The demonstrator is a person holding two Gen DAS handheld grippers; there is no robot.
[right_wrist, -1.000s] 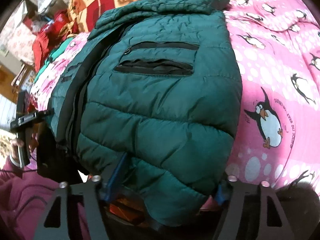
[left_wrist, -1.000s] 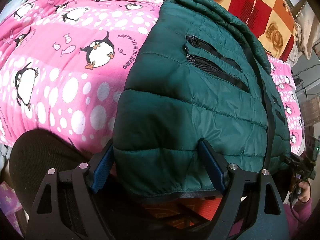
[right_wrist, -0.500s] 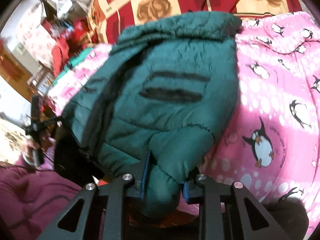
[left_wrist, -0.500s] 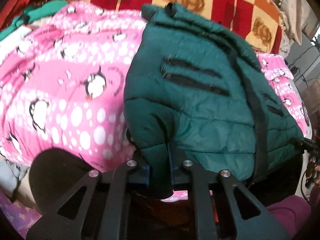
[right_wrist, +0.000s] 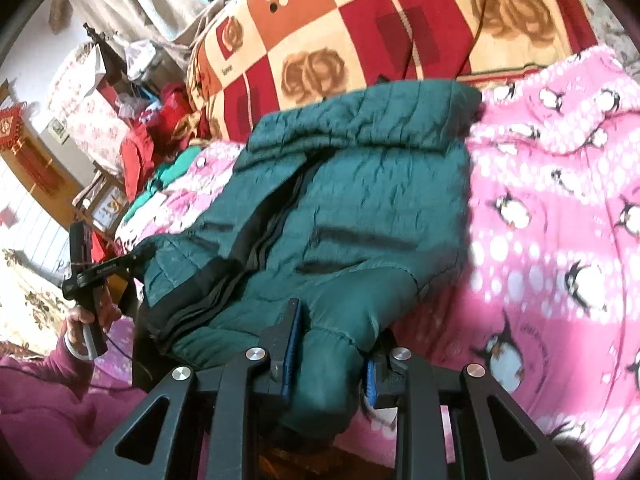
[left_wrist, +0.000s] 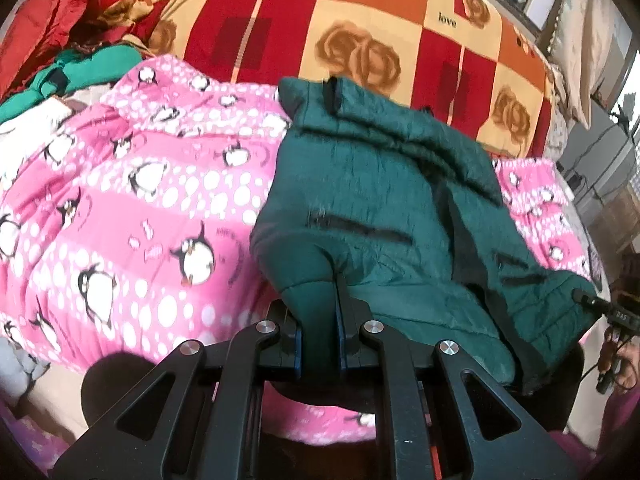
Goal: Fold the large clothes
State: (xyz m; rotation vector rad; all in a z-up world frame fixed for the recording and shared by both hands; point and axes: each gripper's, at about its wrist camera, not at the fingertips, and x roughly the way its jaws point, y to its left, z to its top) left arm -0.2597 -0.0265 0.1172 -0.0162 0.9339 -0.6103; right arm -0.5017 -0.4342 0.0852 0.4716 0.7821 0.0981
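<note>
A dark green quilted jacket (left_wrist: 384,216) lies front-up on a pink penguin-print blanket (left_wrist: 120,216) that covers the bed, its collar at the far end toward a red, orange and cream checked blanket (left_wrist: 360,12) printed with roses and the word "love". The left hand-held gripper (left_wrist: 319,328) is closed tight on the near hem corner on its side of the jacket, a bunched fold of green fabric pinched between its blue-lined fingers (left_wrist: 297,344). In the right wrist view the same jacket (right_wrist: 360,200) stretches away over the penguin blanket (right_wrist: 560,240), with its dark zipper band running down the middle and two dark pocket slits visible on the nearer panel. The right hand-held gripper (right_wrist: 328,344) is clamped on the opposite hem corner, a thick roll of padded fabric filling the gap between its blue pads (right_wrist: 294,340), so its fingers stand a little farther apart than those of the left one. At the left edge of that view, a hand (right_wrist: 88,316) in a magenta sleeve grips the handle of the other tool. The jacket's near edge is gathered and lifted slightly at both grasped corners, while the rest rests on the bed. A heap of red and green clothes (left_wrist: 72,40) sits at the far side of the bed.
</note>
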